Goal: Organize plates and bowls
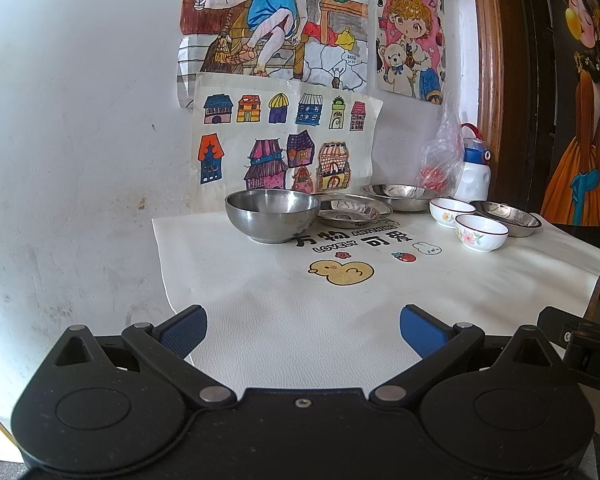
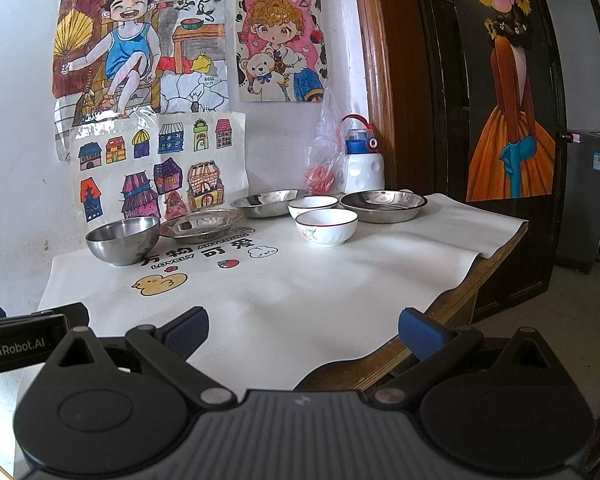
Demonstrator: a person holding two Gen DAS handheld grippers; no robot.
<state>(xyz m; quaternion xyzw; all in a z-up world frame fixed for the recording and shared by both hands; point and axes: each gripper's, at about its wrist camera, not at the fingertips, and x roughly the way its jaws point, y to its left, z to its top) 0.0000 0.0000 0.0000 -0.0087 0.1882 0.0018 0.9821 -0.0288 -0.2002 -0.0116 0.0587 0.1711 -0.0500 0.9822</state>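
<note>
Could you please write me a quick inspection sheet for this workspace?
Surface: white printed mat over a wooden table.
Job's things: deep steel bowl; three shallow steel plates; two white floral bowls, all apart.
Clutter: plastic bag, water bottle at the wall.
Grippers: left claw and right claw open, empty.
Cables: nothing seen.
Surroundings: drawings on the wall, painted door.

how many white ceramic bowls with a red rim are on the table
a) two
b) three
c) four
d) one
a, two: one white ceramic bowl sits nearer the camera and a second just behind it; the other dishes on the table are bare steel.
</note>
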